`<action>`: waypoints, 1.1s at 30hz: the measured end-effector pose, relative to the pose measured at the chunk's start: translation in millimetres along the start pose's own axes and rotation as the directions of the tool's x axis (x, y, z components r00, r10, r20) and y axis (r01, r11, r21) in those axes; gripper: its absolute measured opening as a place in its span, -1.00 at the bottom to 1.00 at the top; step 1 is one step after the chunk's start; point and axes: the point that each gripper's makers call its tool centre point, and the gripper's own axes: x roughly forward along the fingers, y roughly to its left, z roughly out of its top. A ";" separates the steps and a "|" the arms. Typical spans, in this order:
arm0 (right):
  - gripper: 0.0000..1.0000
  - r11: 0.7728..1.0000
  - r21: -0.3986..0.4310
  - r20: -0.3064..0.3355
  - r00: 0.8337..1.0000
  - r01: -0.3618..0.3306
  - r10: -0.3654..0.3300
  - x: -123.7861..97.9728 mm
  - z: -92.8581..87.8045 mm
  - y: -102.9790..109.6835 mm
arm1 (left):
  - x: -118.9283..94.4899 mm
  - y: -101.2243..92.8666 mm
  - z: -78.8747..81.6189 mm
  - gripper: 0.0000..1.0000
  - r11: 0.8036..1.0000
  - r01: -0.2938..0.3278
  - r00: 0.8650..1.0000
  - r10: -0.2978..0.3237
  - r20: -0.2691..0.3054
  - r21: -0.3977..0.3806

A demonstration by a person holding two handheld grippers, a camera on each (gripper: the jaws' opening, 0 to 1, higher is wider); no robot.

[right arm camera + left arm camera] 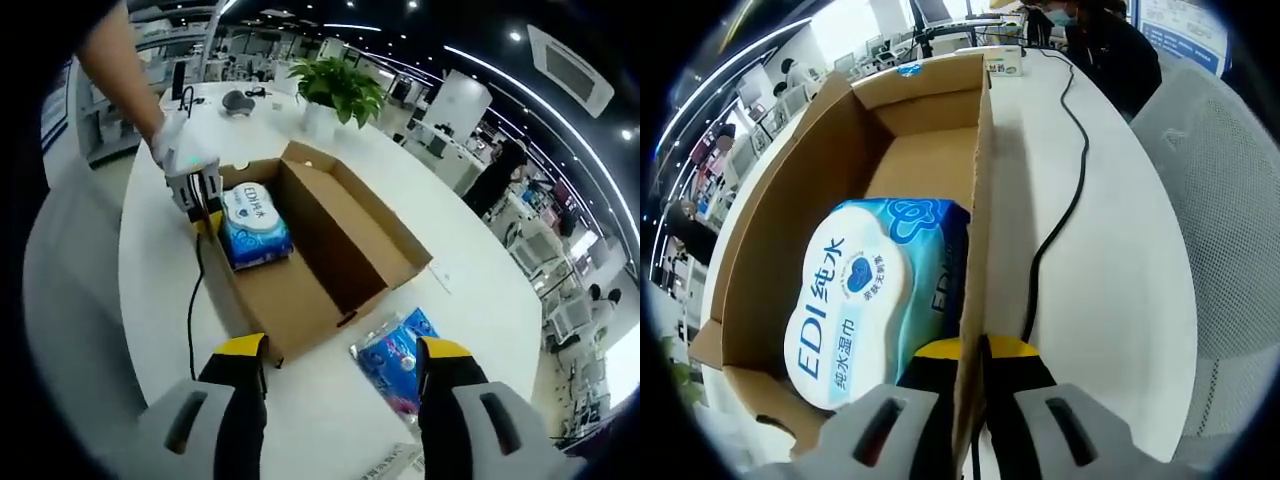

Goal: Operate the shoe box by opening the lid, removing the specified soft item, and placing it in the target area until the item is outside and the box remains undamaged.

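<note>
Behind everything was a big bright office with desks and ceiling lights. Things sat on a round white bench (150, 260). An open brown cardboard box (330, 250) stood on it. Inside the box, at one end, lay a soft blue and white pack of wet wipes (875, 295) with a white lid on top.

In the left gripper view, the left tool (970, 400) had one side wall of the box between its yellow-tipped jaws, one jaw inside and one outside. The jaws were close together on the wall. In the right gripper view, a white-gloved hand (183, 150) held this tool at the box edge, just beside the wipes.

The right tool (340, 385) hung above the bench near the box's other end, with its jaws spread wide and nothing between them. A second blue pack (400, 360) lay on the bench outside the box, partly hidden behind one jaw.

A black cable (1065, 190) ran across the bench beside the box. A green plant (340, 90) stood far back.
</note>
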 end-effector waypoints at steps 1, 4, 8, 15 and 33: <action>0.17 1.000 -0.012 0.006 1.000 0.000 0.000 0.7 4.0 0.1 | 0.0 -0.1 0.0 -0.93 1.000 -0.001 1.000 0.001 0.000 0.001; 0.13 0.998 -0.046 0.023 0.999 -0.039 0.040 0.6 14.2 4.8 | -0.2 -0.3 0.1 -0.93 1.000 0.002 1.000 -0.002 0.000 0.001; 0.10 0.981 -0.181 -0.024 0.997 -0.070 0.067 2.4 17.2 7.6 | -0.1 -0.1 0.3 -0.93 1.000 0.004 1.000 -0.004 0.001 0.004; 0.15 0.977 -0.131 0.011 0.986 -0.166 0.169 9.9 35.0 28.1 | 0.1 -0.4 -0.4 -0.93 1.000 0.000 1.000 0.000 0.001 0.001; -0.06 0.891 -0.273 -0.122 0.932 -0.362 0.341 28.2 20.8 55.6 | -0.4 -0.2 0.2 -0.93 1.000 0.002 1.000 -0.002 0.000 0.001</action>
